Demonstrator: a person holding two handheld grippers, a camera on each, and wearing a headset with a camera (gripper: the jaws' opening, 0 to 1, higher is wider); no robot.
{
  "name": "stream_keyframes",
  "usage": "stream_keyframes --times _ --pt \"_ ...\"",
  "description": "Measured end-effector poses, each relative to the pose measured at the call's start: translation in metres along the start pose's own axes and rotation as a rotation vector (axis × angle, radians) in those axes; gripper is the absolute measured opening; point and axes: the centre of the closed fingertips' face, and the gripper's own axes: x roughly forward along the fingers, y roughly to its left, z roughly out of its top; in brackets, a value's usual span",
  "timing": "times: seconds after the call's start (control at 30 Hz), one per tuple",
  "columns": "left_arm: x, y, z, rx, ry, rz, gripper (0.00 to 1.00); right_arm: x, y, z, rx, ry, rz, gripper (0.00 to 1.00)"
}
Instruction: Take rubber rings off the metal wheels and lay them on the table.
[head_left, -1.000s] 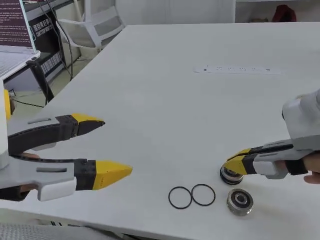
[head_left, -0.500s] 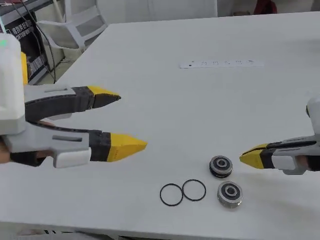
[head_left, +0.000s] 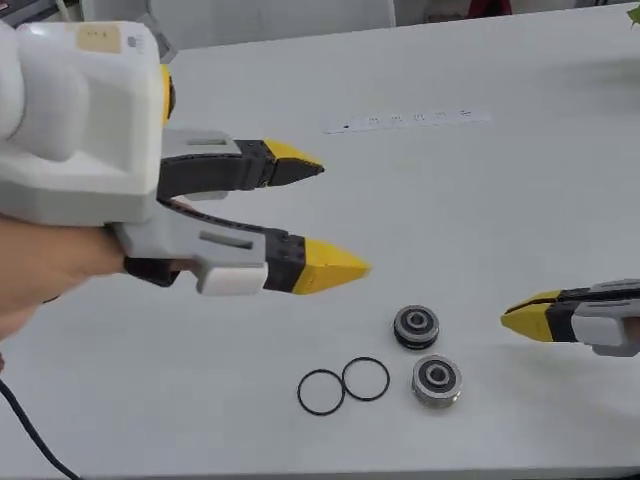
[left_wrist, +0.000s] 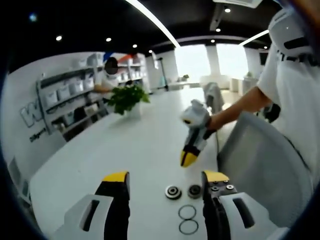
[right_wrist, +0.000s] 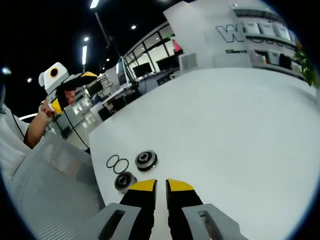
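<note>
Two metal wheels lie on the white table (head_left: 480, 200). The far wheel (head_left: 415, 327) has a dark outer rim, while the near wheel (head_left: 436, 380) shows a bare silvery rim. Two black rubber rings (head_left: 321, 392) (head_left: 366, 379) lie flat just left of them, touching each other. My left gripper (head_left: 330, 215) hovers open and empty, above and to the left of the wheels. From its own view the wheels (left_wrist: 173, 192) (left_wrist: 194, 190) and the rings (left_wrist: 187, 212) sit ahead. My right gripper (head_left: 520, 316) is shut and empty, to the right of the wheels (right_wrist: 145, 159) (right_wrist: 124, 181).
A white power strip (head_left: 405, 122) lies farther back on the table. The table's front edge runs just below the rings. A grey mesh chair back (left_wrist: 260, 165) stands at that edge. A potted plant (left_wrist: 125, 97) sits at the table's far end.
My right gripper has drawn back to the right, away from the far wheel it was touching. My left gripper has come in toward the wheels. The head view has shifted.
</note>
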Motion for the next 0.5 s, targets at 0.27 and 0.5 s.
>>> stream_keyframes --times 0.27,0.5 --pt "0.027 0.004 0.003 0.01 -0.023 -0.028 0.57 -0.009 0.001 -0.012 -0.013 0.017 -0.007 0.05" --pt "0.049 0.009 -0.002 -0.004 -0.033 -0.02 0.54 -0.013 0.005 -0.018 -0.006 0.018 -0.003 0.06"
